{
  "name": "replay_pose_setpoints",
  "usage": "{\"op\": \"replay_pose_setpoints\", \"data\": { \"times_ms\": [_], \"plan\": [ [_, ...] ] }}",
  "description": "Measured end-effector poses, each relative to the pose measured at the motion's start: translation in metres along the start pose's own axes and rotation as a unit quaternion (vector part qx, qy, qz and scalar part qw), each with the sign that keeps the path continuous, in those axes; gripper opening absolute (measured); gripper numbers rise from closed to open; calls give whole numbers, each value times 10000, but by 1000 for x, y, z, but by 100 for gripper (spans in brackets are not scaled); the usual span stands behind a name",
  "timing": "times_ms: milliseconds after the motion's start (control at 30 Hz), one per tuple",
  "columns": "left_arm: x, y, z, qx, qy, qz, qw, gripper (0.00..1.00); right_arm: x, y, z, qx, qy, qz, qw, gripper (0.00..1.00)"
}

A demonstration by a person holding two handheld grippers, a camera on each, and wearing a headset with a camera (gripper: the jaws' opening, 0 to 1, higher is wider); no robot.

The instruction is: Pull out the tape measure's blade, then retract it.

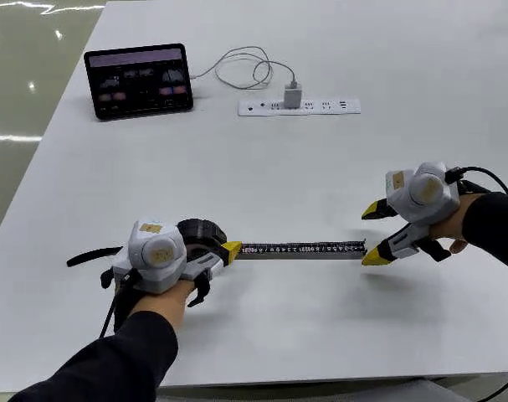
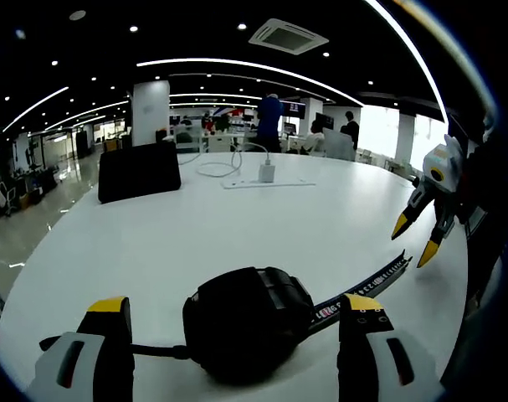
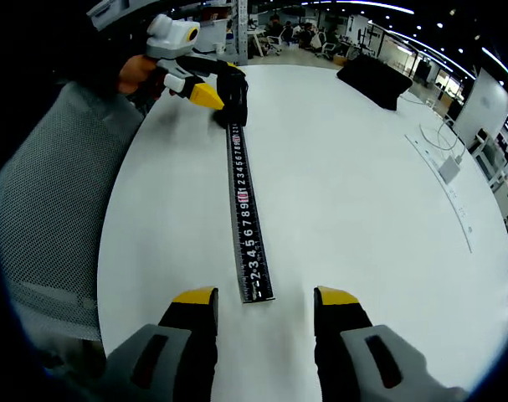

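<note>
Head view: the tape measure (image 1: pixel 202 237) sits at about 7 o'clock on the white table (image 1: pixel 320 151). Its blade (image 1: pixel 304 249) is pulled out flat toward 3 o'clock.
Left gripper (image 2: pixel 236 305): its jaws stand wide apart, one on each side of the black case (image 2: pixel 247 322). A gap shows on both sides, so they are not squeezing it.
Right gripper (image 3: pixel 266 295): its jaws are wide apart too and hold nothing. The blade's end lies on the table just in front, between them.
Snap-back: I think the blade could zip back fast, because nothing holds its end. It might whip or flick up.
Sliding case: the case could skid or tip over when the blade moves, since the jaws around it are loose.
Missed grab: the blade is thin and lies flat, so the right jaws could slip off it or bend it.
Case: round, chunky and black. It looks like rubbery plastic. A black strap (image 1: pixel 90 256) trails off toward 9 o'clock.
Blade: a long, thin, stiff strip, dark with white numbers. It is likely metal.
Jaw tips: yellow and pointed, on grey and white plastic bodies.
Table: smooth, white and a bit shiny.
Far side: a dark tablet (image 1: pixel 139 80) stands at 11 o'clock. A white power strip (image 1: pixel 300 106) lies at 12 o'clock, with a white charger (image 1: pixel 293 96) plugged in and a thin looping cable (image 1: pixel 237 71).
</note>
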State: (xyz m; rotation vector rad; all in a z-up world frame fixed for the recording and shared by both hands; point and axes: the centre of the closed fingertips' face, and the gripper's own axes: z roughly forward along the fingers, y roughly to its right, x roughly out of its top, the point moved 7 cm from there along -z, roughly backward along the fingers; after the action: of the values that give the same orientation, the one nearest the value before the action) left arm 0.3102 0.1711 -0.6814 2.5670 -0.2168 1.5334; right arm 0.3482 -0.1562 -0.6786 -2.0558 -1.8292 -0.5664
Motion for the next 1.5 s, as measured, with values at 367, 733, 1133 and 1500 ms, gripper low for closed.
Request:
{"op": "replay_pose_setpoints", "data": {
  "times_ms": [367,733,1133,1500],
  "plan": [
    [0,2,4,-28,-125,-18,9999,93,-3,-2,12,188,-289,-227,9991,24],
    [-2,1,6,-47,-198,-154,9997,87,-1,-2,16,264,-438,-365,9980,12],
    [-2,3,7,-48,-226,-229,9995,83,-4,0,15,239,-526,-409,9975,12],
    [0,5,8,-65,-293,-539,9981,73,2,1,18,294,-828,-359,9955,12]
  ]
}}
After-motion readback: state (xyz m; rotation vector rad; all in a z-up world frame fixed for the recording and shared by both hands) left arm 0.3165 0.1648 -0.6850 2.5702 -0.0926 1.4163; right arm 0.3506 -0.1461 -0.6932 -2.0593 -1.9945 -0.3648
